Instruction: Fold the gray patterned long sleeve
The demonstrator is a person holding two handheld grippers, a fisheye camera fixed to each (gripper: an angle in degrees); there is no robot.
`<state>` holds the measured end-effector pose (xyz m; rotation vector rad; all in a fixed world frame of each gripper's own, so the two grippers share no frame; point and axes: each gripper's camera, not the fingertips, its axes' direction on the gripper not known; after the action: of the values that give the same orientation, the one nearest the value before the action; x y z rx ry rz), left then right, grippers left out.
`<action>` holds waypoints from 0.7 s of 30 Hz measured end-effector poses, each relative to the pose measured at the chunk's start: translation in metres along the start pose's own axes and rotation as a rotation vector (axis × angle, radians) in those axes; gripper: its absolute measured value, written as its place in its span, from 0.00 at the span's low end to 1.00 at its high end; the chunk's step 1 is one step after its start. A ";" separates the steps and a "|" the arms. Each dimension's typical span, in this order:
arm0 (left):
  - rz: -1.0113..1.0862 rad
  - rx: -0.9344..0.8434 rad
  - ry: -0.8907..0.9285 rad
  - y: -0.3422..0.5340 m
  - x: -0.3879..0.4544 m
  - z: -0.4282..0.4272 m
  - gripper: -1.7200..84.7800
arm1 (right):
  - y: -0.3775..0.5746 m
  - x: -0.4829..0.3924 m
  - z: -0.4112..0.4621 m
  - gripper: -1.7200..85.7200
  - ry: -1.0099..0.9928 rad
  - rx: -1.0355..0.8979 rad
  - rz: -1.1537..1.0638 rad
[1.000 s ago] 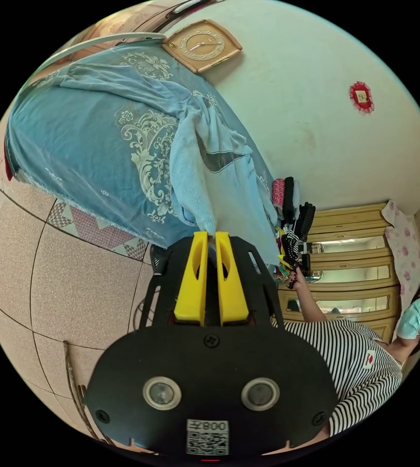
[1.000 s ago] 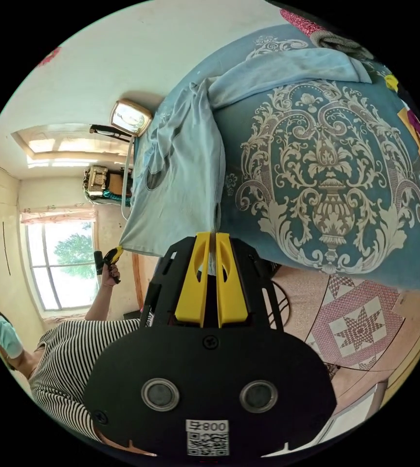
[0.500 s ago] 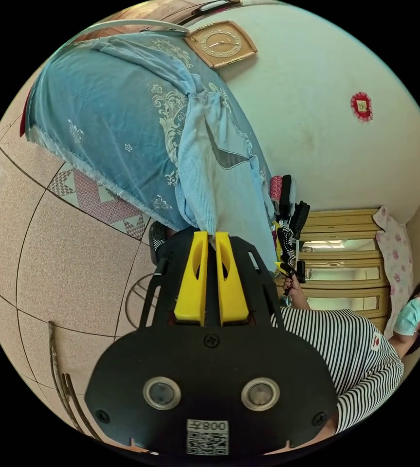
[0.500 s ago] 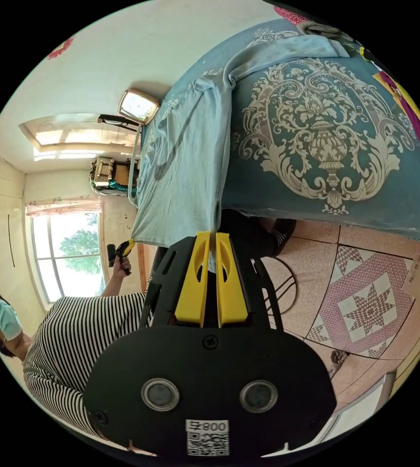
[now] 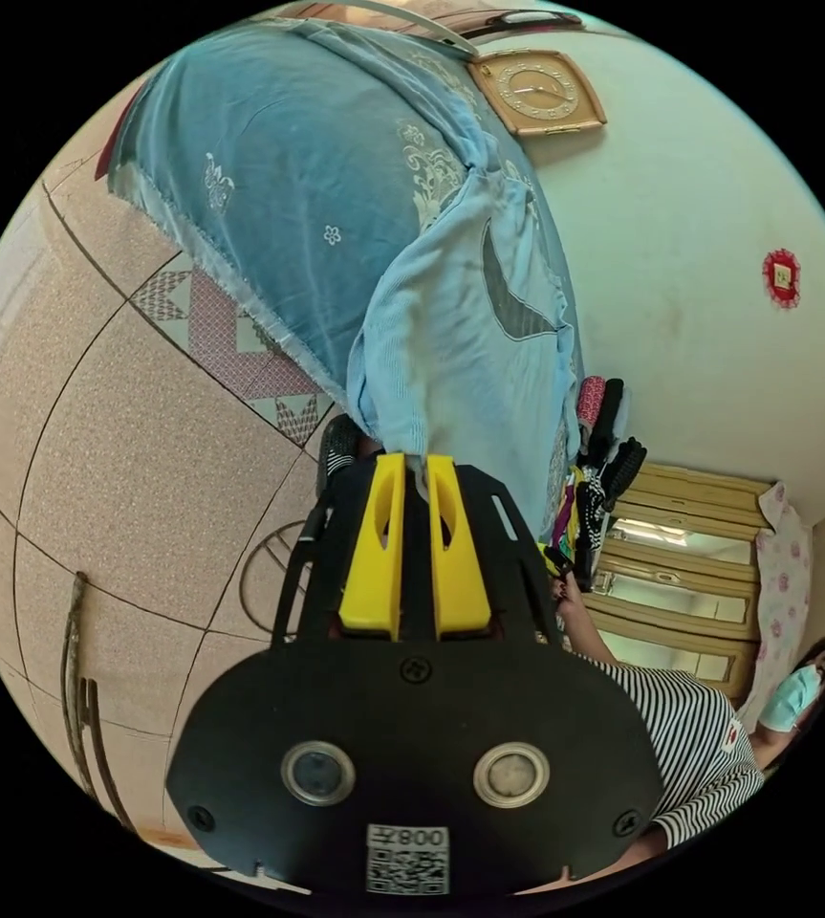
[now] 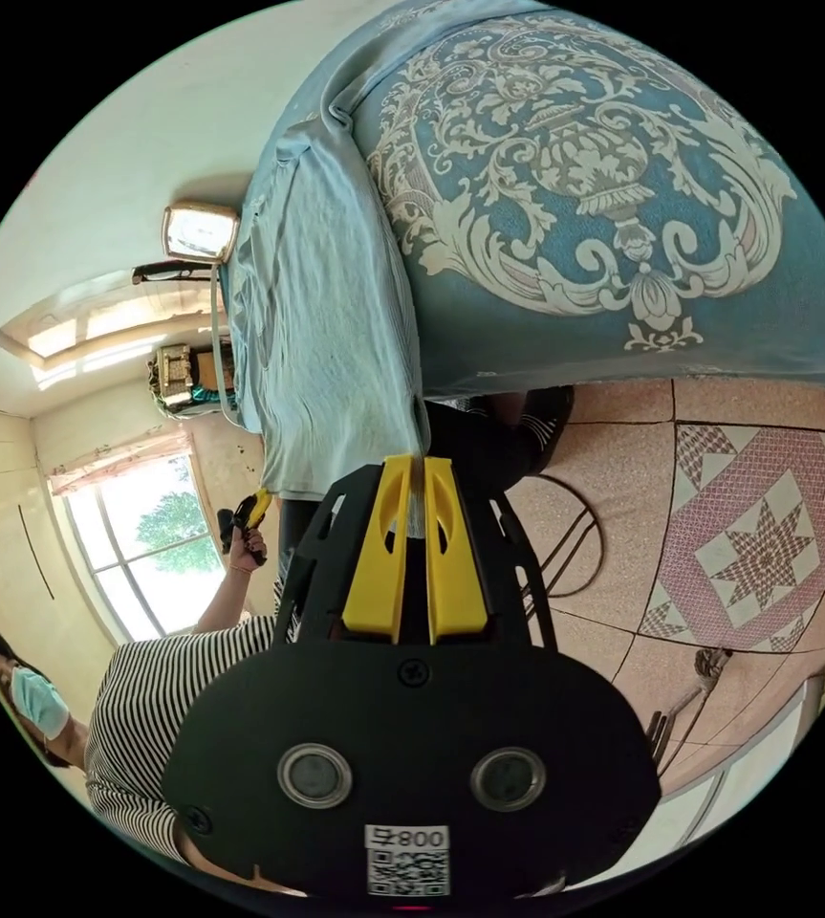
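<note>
Left gripper view: left hand-held gripper (image 5: 416,469) pinching shirt (image 5: 460,363) hem; right hand-held gripper (image 6: 418,469) likewise.

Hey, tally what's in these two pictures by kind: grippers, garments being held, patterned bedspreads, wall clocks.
Grippers: 2, left gripper and right gripper
Held garments: 1, the light blue long sleeve
Patterned bedspreads: 1, the blue bedspread
Wall clocks: 1, the clock
Total: 5
</note>
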<state>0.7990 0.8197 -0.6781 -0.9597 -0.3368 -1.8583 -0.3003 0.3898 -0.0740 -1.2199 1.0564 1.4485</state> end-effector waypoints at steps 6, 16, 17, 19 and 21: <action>-0.064 0.107 -0.024 -0.026 0.007 -0.014 0.08 | -0.014 0.011 -0.011 0.04 -0.045 0.077 0.059; 0.283 -0.092 0.003 -0.178 0.168 0.083 0.10 | -0.142 -0.096 -0.056 0.06 0.037 0.218 -0.198; 0.341 -0.124 -0.001 -0.202 0.196 0.101 0.10 | -0.173 -0.122 -0.057 0.06 0.071 0.216 -0.252; 0.408 -0.160 -0.001 -0.238 0.232 0.125 0.11 | -0.221 -0.163 -0.057 0.06 0.131 0.210 -0.341; 0.473 -0.154 -0.038 -0.287 0.272 0.148 0.11 | -0.290 -0.220 -0.051 0.07 0.249 0.199 -0.449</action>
<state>0.5649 0.8727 -0.3310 -1.0733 0.0161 -1.4480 0.0083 0.3682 0.1241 -1.4060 0.9824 0.8457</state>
